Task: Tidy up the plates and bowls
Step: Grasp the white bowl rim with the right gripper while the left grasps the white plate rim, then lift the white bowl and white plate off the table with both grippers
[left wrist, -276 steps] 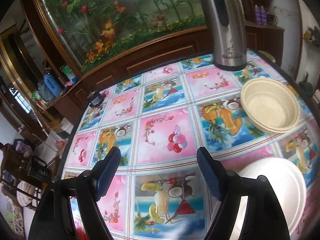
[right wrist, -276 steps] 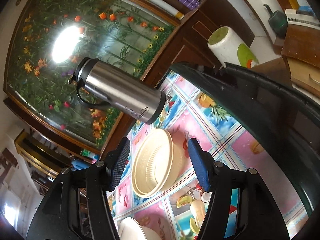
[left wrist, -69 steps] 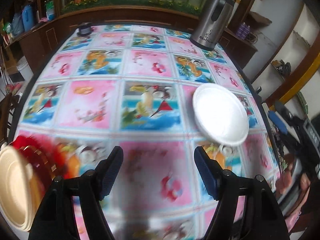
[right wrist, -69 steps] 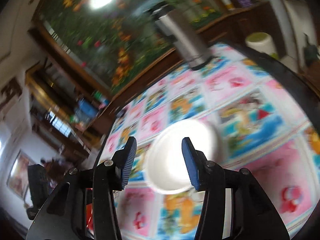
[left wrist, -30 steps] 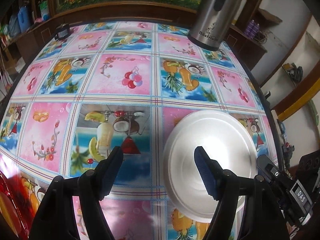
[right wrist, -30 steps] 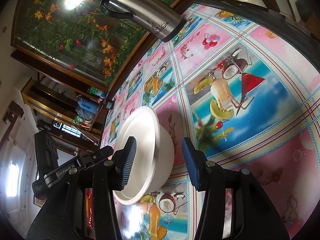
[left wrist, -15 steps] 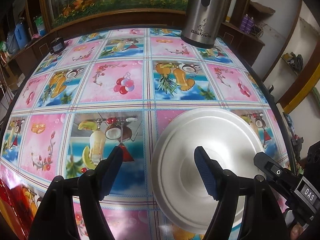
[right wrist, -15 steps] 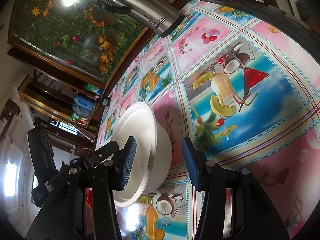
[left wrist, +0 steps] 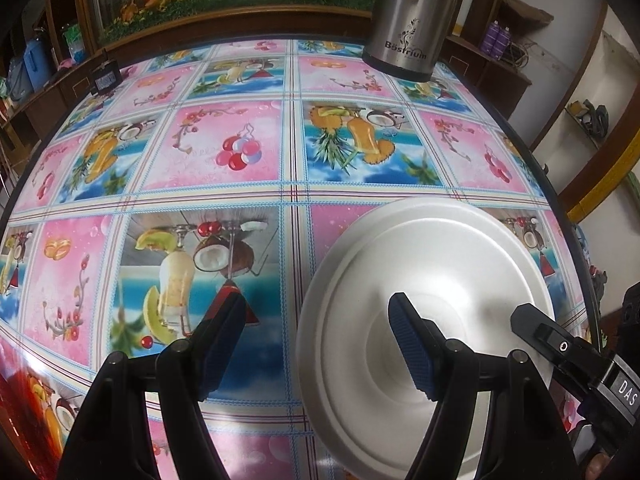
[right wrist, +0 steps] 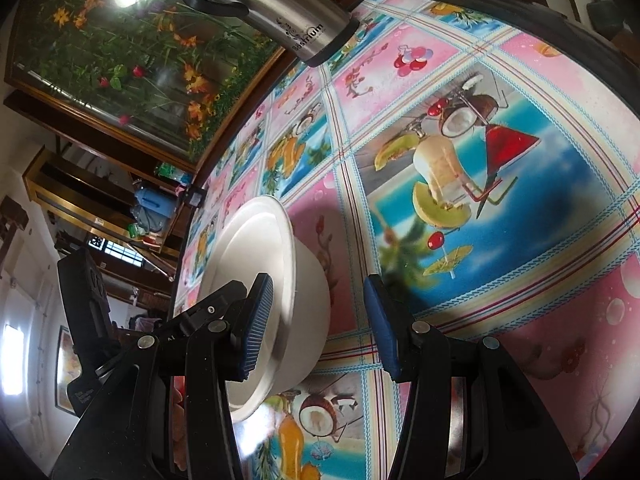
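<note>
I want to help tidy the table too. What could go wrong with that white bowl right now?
1. The right gripper has its jaws astride the white bowl's rim but not pressing; a thin-edge grab might slip.
2. The left gripper also straddles the rim, so the two could bump.
3. The bowl sits near the table edge; a nudge might push it off.

The tablecloth (left wrist: 224, 148) is a grid of pink and blue squares printed with fruit, cocktails and flowers. The bowl (left wrist: 432, 280) at the lower right is plain white. Upper right, the flask (left wrist: 404, 32) is brushed silver with black trim. Both grippers are black with ribbed blue pads (left wrist: 408, 344).
</note>
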The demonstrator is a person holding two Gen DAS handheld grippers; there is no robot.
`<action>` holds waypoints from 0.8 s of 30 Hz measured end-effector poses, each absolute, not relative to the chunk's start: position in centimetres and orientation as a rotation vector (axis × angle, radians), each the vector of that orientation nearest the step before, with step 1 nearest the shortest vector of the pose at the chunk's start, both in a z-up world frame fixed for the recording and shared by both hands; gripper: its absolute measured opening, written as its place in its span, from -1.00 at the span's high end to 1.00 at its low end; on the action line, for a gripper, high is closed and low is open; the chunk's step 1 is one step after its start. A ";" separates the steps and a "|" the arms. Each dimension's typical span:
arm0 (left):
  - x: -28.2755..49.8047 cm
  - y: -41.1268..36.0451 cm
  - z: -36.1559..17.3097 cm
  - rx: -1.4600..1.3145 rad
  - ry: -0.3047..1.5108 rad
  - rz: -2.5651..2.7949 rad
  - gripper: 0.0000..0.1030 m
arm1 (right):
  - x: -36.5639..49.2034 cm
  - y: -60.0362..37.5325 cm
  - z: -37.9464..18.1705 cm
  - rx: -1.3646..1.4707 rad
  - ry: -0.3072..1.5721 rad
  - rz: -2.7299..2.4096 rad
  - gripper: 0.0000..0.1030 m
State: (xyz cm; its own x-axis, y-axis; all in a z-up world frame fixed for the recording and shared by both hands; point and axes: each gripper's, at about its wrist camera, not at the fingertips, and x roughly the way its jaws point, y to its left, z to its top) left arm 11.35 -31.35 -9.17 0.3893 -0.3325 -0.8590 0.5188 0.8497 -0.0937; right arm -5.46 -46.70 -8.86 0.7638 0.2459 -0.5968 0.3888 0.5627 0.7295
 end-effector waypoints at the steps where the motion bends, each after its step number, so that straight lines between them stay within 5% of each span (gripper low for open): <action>1: 11.4 -31.4 -9.3 0.202 1.040 -0.548 -0.43 | -5.4 -46.7 -9.0 0.996 0.728 -0.091 0.09; 5: 11.5 -31.6 -10.1 0.203 1.058 -0.555 -0.43 | -5.3 -46.5 -8.9 0.978 0.727 -0.100 0.09; 18: 11.2 -31.4 -10.5 0.201 1.022 -0.577 -0.41 | -4.6 -46.1 -9.2 0.944 0.757 -0.088 0.61; 24: 10.2 -32.1 -10.4 0.231 0.997 -0.628 0.12 | -4.5 -46.0 -9.0 0.934 0.751 -0.084 0.62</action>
